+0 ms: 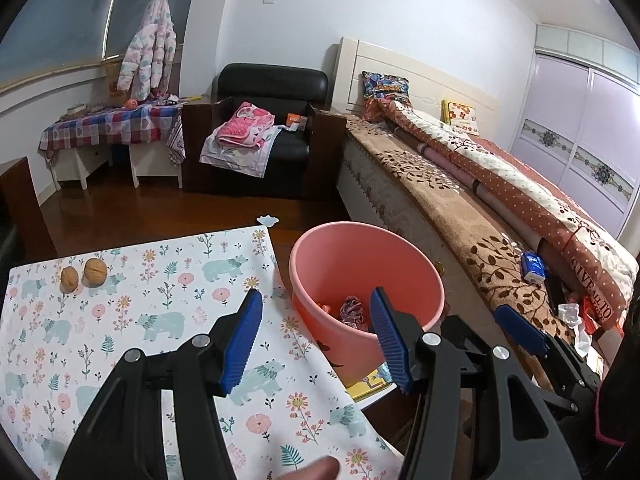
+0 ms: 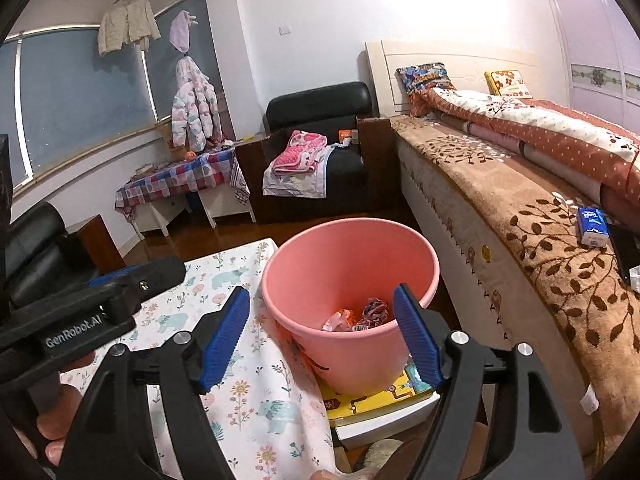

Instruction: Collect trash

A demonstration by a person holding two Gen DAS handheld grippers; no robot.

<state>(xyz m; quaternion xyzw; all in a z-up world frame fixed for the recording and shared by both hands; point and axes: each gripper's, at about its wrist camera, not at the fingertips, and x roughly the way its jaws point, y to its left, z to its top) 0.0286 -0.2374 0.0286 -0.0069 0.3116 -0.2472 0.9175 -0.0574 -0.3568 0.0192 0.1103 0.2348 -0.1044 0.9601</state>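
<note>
A pink bucket (image 1: 332, 264) stands beside the table with crumpled wrappers (image 1: 352, 308) in its bottom; it also shows in the right wrist view (image 2: 320, 264), wrappers (image 2: 360, 316) inside. Two walnuts (image 1: 84, 274) lie on the floral tablecloth (image 1: 160, 312) at its far left. My left gripper (image 1: 316, 340) is open and empty, straddling the table edge and the bucket's near rim. My right gripper (image 2: 320, 340) is open and empty over the bucket's near rim. The right gripper's blue finger (image 1: 520, 328) shows at the right of the left view.
A bed (image 2: 520, 208) with a brown blanket runs along the right, with a blue tissue pack (image 2: 592, 226) on it. A yellow book (image 2: 376, 396) lies under the bucket. A black armchair (image 2: 320, 152) and a checked side table (image 2: 180, 180) stand at the back.
</note>
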